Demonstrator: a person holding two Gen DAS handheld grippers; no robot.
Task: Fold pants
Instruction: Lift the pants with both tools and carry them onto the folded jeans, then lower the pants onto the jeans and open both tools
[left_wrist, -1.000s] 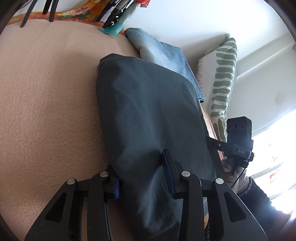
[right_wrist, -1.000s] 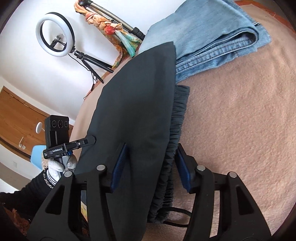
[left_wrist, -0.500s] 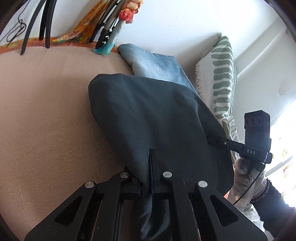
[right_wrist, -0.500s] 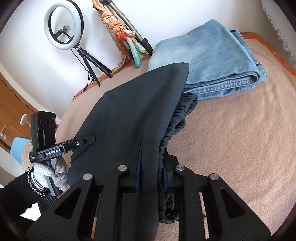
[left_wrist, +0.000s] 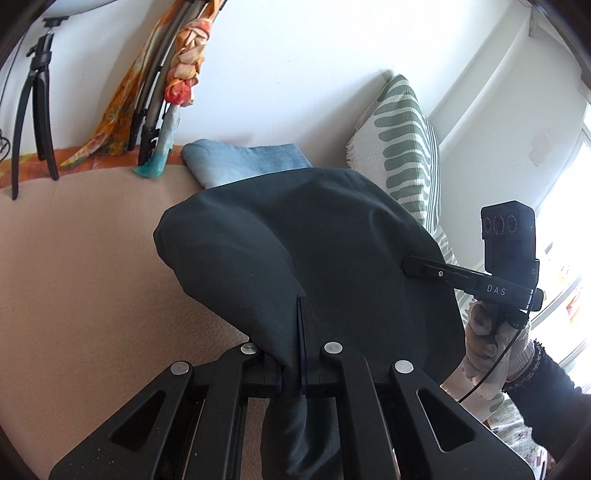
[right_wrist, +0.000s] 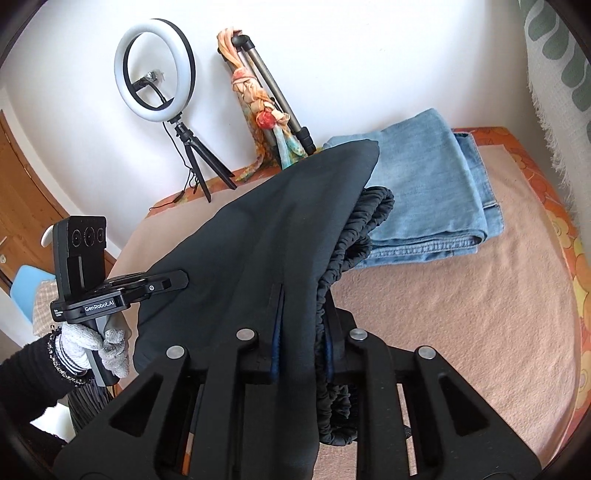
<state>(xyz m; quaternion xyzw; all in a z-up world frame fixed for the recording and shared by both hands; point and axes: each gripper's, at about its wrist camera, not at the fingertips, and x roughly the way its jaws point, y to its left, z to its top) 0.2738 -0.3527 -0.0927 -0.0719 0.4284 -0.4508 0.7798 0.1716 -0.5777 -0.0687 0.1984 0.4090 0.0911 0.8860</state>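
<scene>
The dark grey pants (left_wrist: 306, 243) hang between both grippers, lifted above the tan blanket (left_wrist: 74, 266). My left gripper (left_wrist: 295, 332) is shut on one end of the fabric. My right gripper (right_wrist: 301, 317) is shut on the other end, by the gathered elastic waistband (right_wrist: 354, 236). In the right wrist view the pants (right_wrist: 258, 251) slope up to a far corner that rests near the folded jeans. Each gripper shows in the other's view, the right one (left_wrist: 417, 266) and the left one (right_wrist: 177, 279), both against the cloth.
Folded blue jeans (right_wrist: 428, 184) lie at the far end of the bed. A green-striped pillow (left_wrist: 406, 147) leans on the wall. A ring light (right_wrist: 155, 70) and a tripod with a scarf (right_wrist: 258, 99) stand beyond the bed's edge.
Both grippers closed on the pants, then raised them off the blanket. The cloth now hangs in a raised arc between them.
</scene>
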